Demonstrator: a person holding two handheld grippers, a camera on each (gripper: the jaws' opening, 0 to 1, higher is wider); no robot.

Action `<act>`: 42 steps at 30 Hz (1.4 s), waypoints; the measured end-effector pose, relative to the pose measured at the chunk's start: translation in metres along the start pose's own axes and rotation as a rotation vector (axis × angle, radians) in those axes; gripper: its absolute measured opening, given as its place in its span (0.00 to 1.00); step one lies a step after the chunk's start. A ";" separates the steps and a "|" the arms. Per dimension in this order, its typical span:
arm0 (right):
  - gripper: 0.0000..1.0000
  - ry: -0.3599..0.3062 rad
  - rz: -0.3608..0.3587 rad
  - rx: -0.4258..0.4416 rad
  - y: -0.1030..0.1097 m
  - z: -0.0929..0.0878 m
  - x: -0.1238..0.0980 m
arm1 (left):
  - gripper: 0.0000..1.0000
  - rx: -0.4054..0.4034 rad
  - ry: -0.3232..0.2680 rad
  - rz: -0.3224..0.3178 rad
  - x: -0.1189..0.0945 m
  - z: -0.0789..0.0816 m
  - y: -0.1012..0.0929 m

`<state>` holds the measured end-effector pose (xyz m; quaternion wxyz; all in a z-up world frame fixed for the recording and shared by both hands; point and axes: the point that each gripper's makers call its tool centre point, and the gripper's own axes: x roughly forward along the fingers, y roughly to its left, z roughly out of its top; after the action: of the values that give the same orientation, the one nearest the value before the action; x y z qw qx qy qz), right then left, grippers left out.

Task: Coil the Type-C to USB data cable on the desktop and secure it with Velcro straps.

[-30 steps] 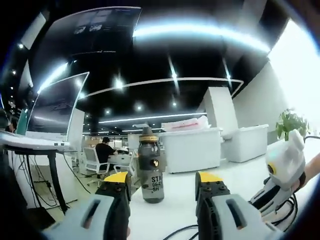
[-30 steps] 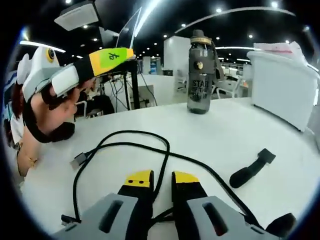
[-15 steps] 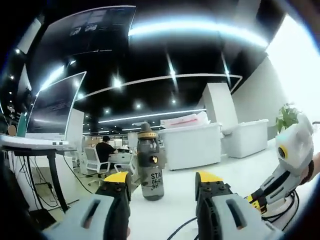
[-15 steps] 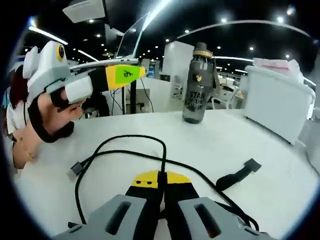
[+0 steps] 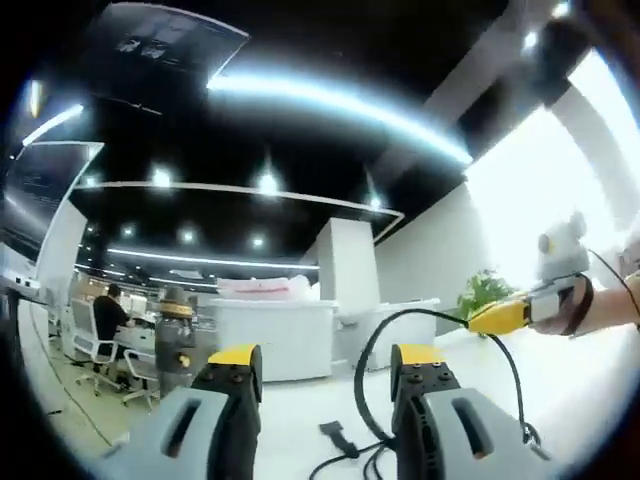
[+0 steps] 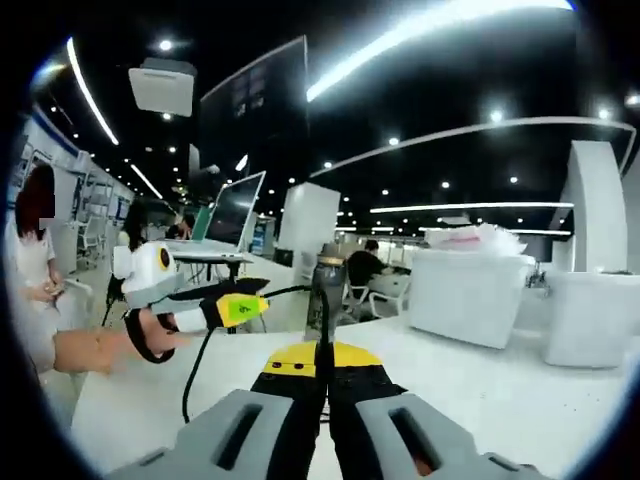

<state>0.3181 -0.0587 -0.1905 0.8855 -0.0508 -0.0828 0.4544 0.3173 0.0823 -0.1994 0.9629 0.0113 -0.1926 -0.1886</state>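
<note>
Right gripper [image 6: 322,352] clamped tight on the black cable [image 5: 372,352], yellow tips pressed together with the cord rising at 12 o'clock between them. Left gripper [image 5: 326,358] spread wide, nothing between its jaws. In the left gripper view, cable arching from the desktop [image 5: 560,385] up toward 2 o'clock; black Velcro strap [image 5: 337,437] lying flat between the jaw tips. Grey bottle [image 5: 175,335] standing at 9 o'clock beyond the left jaw.

Both views look level across the white desktop [image 5: 560,390], facing each other.
</note>
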 end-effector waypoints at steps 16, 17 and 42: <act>0.01 -0.226 -0.281 -0.076 -0.078 0.022 -0.077 | 0.35 -0.383 0.141 -0.378 0.025 -0.029 -0.105; 0.01 -0.233 -0.290 -0.054 -0.080 0.020 -0.079 | 0.36 -0.400 0.162 -0.398 0.022 -0.034 -0.110; 0.01 -0.227 -0.341 0.195 -0.078 -0.014 -0.062 | 0.29 -0.429 0.285 -0.632 -0.010 -0.066 -0.174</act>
<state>0.3476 -0.1544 -0.1975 0.9352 0.1013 -0.1449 0.3068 0.2713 -0.0786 -0.2807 0.8551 -0.1051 -0.0007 -0.5078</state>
